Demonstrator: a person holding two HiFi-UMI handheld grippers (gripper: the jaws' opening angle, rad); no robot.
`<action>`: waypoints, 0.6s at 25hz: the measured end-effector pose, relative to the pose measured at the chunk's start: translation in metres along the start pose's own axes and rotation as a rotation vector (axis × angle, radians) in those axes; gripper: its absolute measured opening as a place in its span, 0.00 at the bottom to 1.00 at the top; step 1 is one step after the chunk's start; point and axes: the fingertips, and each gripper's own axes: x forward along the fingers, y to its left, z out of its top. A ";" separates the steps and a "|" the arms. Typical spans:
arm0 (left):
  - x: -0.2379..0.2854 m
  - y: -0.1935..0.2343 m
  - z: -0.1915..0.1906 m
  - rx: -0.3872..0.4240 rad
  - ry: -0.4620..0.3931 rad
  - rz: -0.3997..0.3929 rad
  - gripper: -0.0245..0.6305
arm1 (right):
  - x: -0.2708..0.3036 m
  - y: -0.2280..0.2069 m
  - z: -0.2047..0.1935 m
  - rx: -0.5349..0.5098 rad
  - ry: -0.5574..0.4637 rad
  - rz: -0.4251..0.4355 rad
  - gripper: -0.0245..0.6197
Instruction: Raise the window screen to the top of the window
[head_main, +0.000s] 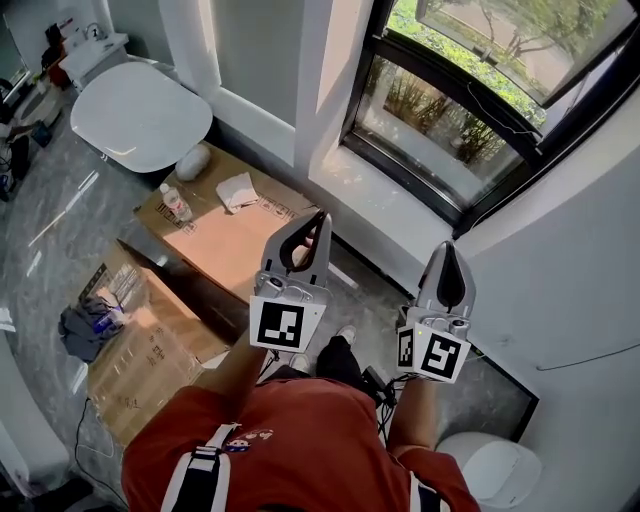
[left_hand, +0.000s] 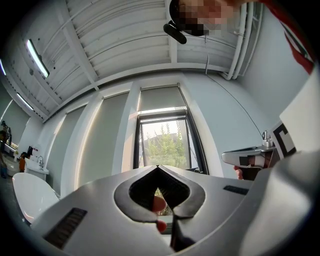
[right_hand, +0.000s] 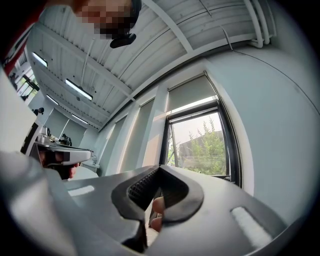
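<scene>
Two views of the room. Head view: left gripper (head_main: 320, 218) and right gripper (head_main: 449, 248), jaws closed and empty, over grey floor (head_main: 60, 210) facing window (head_main: 470, 110); cardboard box (head_main: 230, 240) at left. Gripper views: window screen (left_hand: 161, 98) covers the window's upper part; ceiling lights (right_hand: 80, 90).

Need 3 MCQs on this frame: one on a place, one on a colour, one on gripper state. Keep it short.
1. Where does the plastic bottle sit?
A. on the cardboard box
B. on the window sill
C. on the white table

2. What colour is the person's shirt?
A. blue
B. red
C. green

3. How are the left gripper and right gripper?
A. both shut, empty
B. both wide open
C. left shut on the bottle

Answers:
1 A: the head view shows it on the box top.
2 B: red fills the bottom of the head view.
3 A: each gripper view shows the jaw tips meeting with nothing between them.
</scene>
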 end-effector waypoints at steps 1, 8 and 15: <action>0.002 0.001 -0.002 0.003 0.000 -0.001 0.04 | 0.003 0.000 -0.003 0.003 -0.002 -0.003 0.05; 0.032 0.013 -0.012 0.023 -0.003 0.003 0.04 | 0.033 -0.007 -0.022 0.024 -0.007 -0.003 0.05; 0.084 0.014 -0.025 0.035 0.009 -0.011 0.04 | 0.076 -0.034 -0.041 0.036 -0.008 -0.025 0.05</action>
